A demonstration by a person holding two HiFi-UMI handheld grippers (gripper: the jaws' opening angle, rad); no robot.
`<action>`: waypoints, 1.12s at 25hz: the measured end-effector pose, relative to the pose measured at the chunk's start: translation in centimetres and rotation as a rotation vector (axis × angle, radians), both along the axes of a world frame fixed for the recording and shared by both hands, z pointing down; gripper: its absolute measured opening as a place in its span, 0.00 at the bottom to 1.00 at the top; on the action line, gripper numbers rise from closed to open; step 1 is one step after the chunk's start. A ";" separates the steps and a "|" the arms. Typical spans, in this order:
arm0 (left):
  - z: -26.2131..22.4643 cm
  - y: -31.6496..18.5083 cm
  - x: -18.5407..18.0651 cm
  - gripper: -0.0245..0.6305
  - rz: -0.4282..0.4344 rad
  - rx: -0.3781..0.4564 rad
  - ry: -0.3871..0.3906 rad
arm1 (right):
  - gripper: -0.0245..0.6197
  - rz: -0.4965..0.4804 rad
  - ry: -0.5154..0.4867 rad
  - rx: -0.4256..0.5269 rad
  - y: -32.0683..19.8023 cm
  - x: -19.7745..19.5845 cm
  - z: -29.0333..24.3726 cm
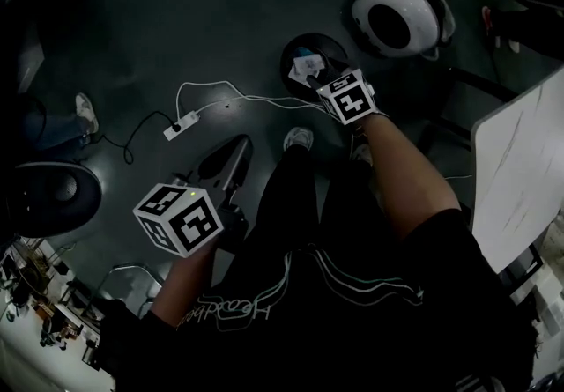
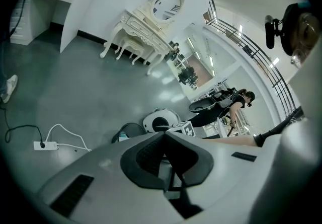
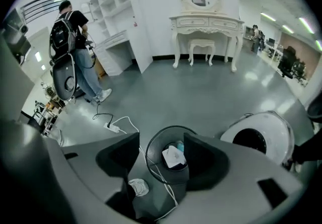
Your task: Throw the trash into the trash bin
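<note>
A round black trash bin (image 1: 310,48) stands on the dark floor just ahead of my feet. A crumpled white piece of trash (image 1: 307,68) lies inside it, beside a bit of blue. My right gripper (image 1: 322,78) hangs right over the bin's mouth, pointing steeply down. In the right gripper view its jaws stand wide open (image 3: 162,141), empty, with the bin (image 3: 151,153) and the white trash (image 3: 174,157) showing between them. My left gripper (image 1: 233,152) is held low at my left side, its pads together with nothing in them (image 2: 163,135). It sees the bin (image 2: 130,130) farther off.
A white domed device with a dark opening (image 1: 397,18) sits right of the bin. A white power strip with its cable (image 1: 181,126) runs across the floor to the bin. A white table edge (image 1: 520,170) is at right. A person with a backpack (image 3: 75,42) stands far left.
</note>
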State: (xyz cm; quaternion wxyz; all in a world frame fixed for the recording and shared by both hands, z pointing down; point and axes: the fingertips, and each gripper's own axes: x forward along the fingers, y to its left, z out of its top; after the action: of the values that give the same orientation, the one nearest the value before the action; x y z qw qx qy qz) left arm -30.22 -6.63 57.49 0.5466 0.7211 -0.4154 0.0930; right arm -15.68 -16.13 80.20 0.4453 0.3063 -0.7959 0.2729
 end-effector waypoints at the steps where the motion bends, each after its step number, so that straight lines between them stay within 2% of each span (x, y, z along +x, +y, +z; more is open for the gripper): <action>1: 0.0 -0.1 -0.3 0.04 -0.003 0.002 -0.001 | 0.47 0.018 0.003 -0.010 0.1 0.4 0.1; 8: -0.1 -0.6 -1.1 0.04 -0.025 0.017 0.021 | 0.47 0.147 -0.067 -0.045 0.4 2.1 -1.6; 12: -1.2 -0.9 -0.3 0.04 -0.026 0.050 0.046 | 0.46 0.225 -0.184 -0.012 0.2 2.5 -6.1; 16: -3.1 -0.6 0.8 0.04 -0.027 0.103 0.061 | 0.43 0.243 -0.394 0.074 0.3 2.0 -14.9; 21: -7.5 0.8 3.8 0.04 0.034 0.208 0.050 | 0.18 0.214 -0.671 0.151 3.2 1.6 -28.0; 25: -13.4 2.8 8.0 0.04 0.143 0.372 0.032 | 0.12 0.180 -0.815 0.234 7.9 4.0 -38.0; 28: -19.2 6.7 11.8 0.04 0.223 0.477 0.048 | 0.11 0.090 -0.851 0.319 13.9 6.1 -45.9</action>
State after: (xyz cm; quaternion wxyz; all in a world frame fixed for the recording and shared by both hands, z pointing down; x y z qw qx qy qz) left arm -18.42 0.10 38.27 0.3574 0.8727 -0.3307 0.0351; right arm -9.62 -2.28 34.31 0.0136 0.2662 -0.9260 0.2675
